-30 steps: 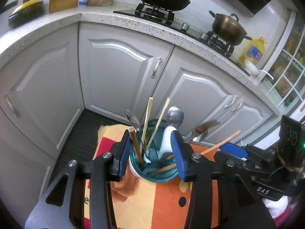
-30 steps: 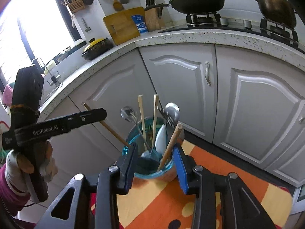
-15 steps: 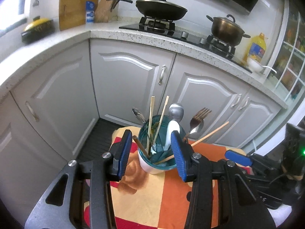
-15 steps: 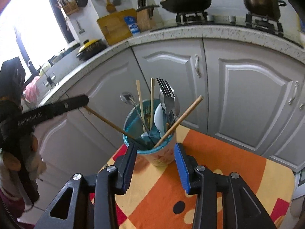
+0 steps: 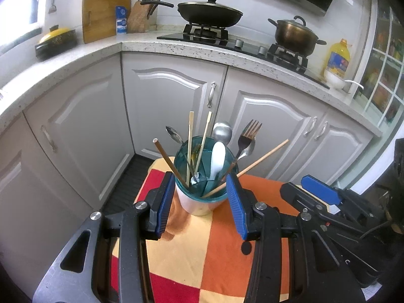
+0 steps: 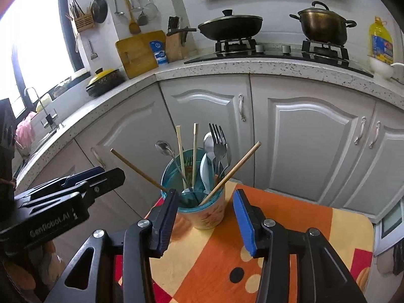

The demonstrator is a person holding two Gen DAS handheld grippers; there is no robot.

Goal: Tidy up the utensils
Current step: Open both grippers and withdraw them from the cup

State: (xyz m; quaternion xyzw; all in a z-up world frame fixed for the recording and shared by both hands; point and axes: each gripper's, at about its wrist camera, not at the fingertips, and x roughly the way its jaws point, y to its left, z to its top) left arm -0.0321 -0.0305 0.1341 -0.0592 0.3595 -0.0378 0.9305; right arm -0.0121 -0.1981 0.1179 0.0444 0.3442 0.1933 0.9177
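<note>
We hold both tools apart from the utensil cup (image 5: 202, 176), which stands upright near the far edge of the surface (image 5: 222, 250), on its orange, red and yellow patterned cloth. The left hand-held gripper (image 5: 200, 207) is released, its blue pads on either side of the cup's near wall and clear of it. The right hand-held gripper (image 6: 203, 221) is likewise spread wide and grasps nothing, with the cup (image 6: 199, 197) framed between its pads.

Out of the cup stick two pale chopsticks (image 5: 190, 141) almost upright, a dark wooden stick (image 5: 168, 160) leaning toward the left edge, and a long light stick (image 5: 255, 162) slanting low toward the right edge. A fork (image 5: 248, 136), a metal ladle (image 5: 222, 131), a small spoon (image 5: 174, 134) and a white spoon (image 5: 218, 157) rise between them. The two slanted sticks reach out past the cup's rim on both sides, so they stand in the way of a sideways approach.

In the left wrist view the right tool (image 5: 335, 209) lies over the right edge of the surface. Beyond the far edge, white cabinet doors (image 6: 310, 139) stand close behind the cup. The near half of the cloth (image 6: 214, 265) lies bare between the tool frames.
</note>
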